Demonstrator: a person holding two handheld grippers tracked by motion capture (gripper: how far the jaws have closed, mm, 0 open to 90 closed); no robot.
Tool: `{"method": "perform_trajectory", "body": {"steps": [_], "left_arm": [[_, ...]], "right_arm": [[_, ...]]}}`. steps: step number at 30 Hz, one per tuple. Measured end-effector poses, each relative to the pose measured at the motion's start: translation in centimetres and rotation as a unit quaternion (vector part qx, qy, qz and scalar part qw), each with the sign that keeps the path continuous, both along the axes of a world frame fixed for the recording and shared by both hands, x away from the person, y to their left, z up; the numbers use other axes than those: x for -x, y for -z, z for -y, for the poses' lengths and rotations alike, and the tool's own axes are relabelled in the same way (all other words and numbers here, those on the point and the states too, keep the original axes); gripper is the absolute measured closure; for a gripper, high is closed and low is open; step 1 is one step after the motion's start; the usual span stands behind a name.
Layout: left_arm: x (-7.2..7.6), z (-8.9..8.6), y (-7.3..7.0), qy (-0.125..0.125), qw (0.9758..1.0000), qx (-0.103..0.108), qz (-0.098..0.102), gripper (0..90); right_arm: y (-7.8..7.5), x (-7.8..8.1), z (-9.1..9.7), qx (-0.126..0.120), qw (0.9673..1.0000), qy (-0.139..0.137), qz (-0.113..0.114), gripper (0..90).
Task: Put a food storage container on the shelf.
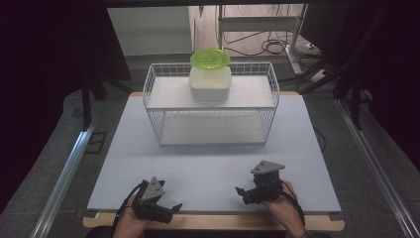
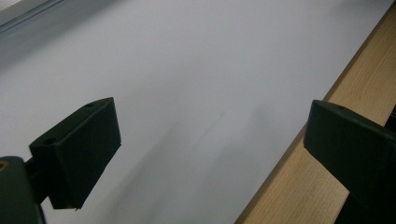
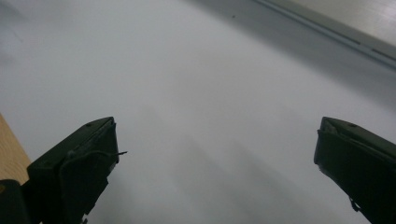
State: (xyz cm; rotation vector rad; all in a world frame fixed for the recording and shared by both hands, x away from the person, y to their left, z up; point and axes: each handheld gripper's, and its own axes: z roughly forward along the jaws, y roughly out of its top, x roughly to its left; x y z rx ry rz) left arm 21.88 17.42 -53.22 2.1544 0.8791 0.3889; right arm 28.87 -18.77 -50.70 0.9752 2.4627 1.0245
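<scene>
A white wire basket shelf (image 1: pixel 211 141) stands at the far middle of the pale table mat (image 1: pixel 208 168). On its upper tier sits a white plastic box (image 1: pixel 210 85) with a green lid (image 1: pixel 210 58) resting on top. My left gripper (image 1: pixel 171 209) lies at the near left edge, held by a hand, jaws wide apart and empty (image 2: pixel 210 149). My right gripper (image 1: pixel 242 194) rests at the near right, also held by a hand, jaws wide apart over bare mat (image 3: pixel 215 158). Both are well short of the shelf.
The wooden table edge (image 1: pixel 213 222) runs under the mat's near side and shows beside my left gripper's jaw (image 2: pixel 299 186). Metal rails (image 1: pixel 64 173) flank the table. Cables and a rack stand on the floor behind the shelf.
</scene>
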Motion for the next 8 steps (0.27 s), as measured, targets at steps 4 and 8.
{"method": "perform_trajectory", "body": {"steps": [4, 8], "left_arm": [[-0.01, 0.02, 0.01, 0.0, 1.0, -0.001, -0.001, 3.6], [-0.06, 0.07, 0.02, -0.003, 1.0, 0.0, -0.002, 3.5]], "right_arm": [[0.5, -0.06, -0.25, 0.013, 0.9999, -0.005, -0.008, 0.2], [0.77, -0.13, -0.33, 0.018, 0.9998, -0.006, -0.011, 0.2]]}}
